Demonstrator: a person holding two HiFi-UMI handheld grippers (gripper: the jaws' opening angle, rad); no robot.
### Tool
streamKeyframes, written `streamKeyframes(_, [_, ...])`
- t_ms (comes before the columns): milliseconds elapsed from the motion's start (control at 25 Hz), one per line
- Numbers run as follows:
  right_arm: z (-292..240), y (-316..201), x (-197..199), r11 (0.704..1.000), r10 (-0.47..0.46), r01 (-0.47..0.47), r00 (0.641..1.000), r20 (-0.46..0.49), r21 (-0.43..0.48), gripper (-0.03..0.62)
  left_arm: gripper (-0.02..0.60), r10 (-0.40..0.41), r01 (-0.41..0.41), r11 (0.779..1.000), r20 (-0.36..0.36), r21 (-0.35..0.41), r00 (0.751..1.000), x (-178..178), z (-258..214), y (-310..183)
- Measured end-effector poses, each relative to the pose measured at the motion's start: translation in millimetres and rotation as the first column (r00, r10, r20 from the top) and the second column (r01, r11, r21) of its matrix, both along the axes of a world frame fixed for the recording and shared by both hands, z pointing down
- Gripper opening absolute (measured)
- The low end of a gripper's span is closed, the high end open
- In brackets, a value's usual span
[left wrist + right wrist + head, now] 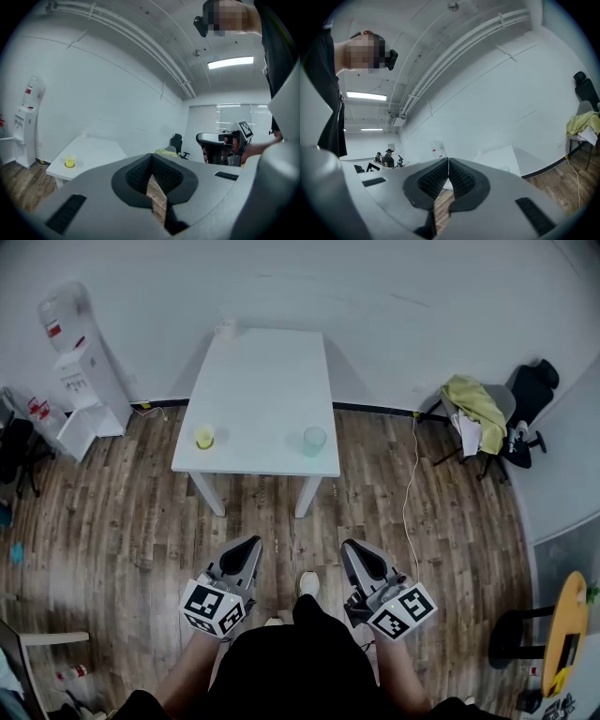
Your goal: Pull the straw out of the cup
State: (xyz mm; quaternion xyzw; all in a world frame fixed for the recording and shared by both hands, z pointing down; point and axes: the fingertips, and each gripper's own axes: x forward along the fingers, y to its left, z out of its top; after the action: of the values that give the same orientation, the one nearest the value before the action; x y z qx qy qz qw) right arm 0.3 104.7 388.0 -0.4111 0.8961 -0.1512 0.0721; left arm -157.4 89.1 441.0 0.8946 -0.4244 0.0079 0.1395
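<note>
White worktop (262,381) against the wall, wood floor (122,521). Water dispenser (80,371) to its left (bottle on top). On the right: chair (503,401) with yellow cloth (473,401) draped over it, black office chair (531,388) beside it, white cable (410,493) across the floor. Yellow round table (570,629) far right.

Yellow cup (204,437) contents too small.

Tabletop (258,381) upper centre of frame, back edge against wall (394,296). Left cup (204,437) at front left corner, right cup (314,441) at front right corner, well apart. Water dispenser (80,362) upper left, beside tabletop. Chair (487,413) at right. Left tongs (251,542) and right tongs (349,546) lower centre, side by side over floor (122,521), well short of tabletop.
</note>
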Motion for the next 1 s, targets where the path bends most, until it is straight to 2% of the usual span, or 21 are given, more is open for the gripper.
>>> streamKeyframes(600, [13, -123, 58, 0.994, -0.106, 0.106, 0.994, -0.039, -0.008, 0.021, 0.014, -0.07, 0.07, 0.997, 0.031, -0.012, 0.997, 67, 0, -107])
streamKeyframes(1000, [29, -180, 96, 0.984, -0.179, 0.179, 0.983, -0.029, -0.011, 0.021, 0.014, -0.105, 0.106, 0.994, 0.056, -0.017, 0.993, 113, 6, -162])
